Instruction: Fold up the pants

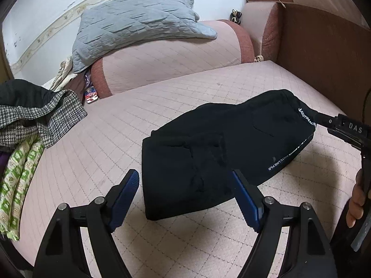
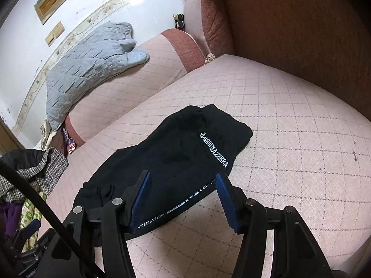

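Right now black pants (image 1: 222, 148) lie folded in a compact bundle on pink quilted sofa seat (image 1: 129, 139), white lettering along one edge. Left claw (image 1: 185, 185) wide open, nothing held, w/ its right pad over the bundle's near edge. Right claw (image 2: 183, 183) also open & empty, over the lettered edge. Grey quilt (image 1: 134, 20) on backrest; checked cloth (image 1: 39, 120) at far left.

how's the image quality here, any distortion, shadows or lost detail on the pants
Left wrist view: strong fisheye bend, dark corners; the black pants show almost no fold detail and cast a soft shadow on the sofa seat. Right wrist view: same bend; white lettering stays sharp.
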### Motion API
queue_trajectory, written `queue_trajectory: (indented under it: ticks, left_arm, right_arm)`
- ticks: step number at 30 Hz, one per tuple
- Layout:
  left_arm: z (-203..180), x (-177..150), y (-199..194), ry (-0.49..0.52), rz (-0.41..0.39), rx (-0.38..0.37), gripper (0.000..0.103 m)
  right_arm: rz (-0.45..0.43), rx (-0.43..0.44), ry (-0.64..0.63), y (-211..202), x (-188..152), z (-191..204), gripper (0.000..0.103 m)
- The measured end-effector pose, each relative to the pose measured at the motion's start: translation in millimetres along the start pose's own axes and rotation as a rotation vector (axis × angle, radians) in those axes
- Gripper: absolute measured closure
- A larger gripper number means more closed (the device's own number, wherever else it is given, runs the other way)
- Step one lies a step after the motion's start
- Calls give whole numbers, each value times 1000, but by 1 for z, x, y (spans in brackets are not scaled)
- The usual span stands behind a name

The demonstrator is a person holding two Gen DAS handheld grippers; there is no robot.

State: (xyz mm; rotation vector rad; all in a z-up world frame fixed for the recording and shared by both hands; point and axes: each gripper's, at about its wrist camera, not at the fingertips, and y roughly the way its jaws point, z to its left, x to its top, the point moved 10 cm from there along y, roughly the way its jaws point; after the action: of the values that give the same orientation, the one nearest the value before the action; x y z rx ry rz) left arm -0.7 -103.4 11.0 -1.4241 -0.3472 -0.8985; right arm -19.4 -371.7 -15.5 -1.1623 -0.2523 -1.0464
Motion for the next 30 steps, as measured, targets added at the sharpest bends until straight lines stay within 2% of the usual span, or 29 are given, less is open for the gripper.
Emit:
queue_trajectory:
  ticks: [8,11,15,18,21,24,26,28,30]
  left_arm:
    - [-8,-3,18,-12,51,-45,23]
    - [-15,13,26,-36,72,-123,23]
    - [-32,58,38,-53,85,-246,23]
    - [-55,95,53,-18,84,-311,23]
    - [-85,118,74,10,103,-381,23]
    - [-124,129,113,26,184,-465,23]
    - [-145,134,139,14,243,-503,23]
    - [-166,140,161,-19,286,-539,23]
    - [-188,150,176,-53,307,-593,23]
  right_arm:
    - [28,0,40,6,1,-11,40]
    - [22,-20,62,7,7,-22,40]
    - [13,-87,126,9,16,-49,39]
    - [26,-111,204,14,17,-71,39]
    - [56,-122,238,26,16,-83,39]
    - [95,-117,277,40,11,-91,39]
    - [86,-121,275,45,13,-91,39]
    - [77,-116,256,50,15,-87,35]
    - [78,-71,267,58,14,-82,28]
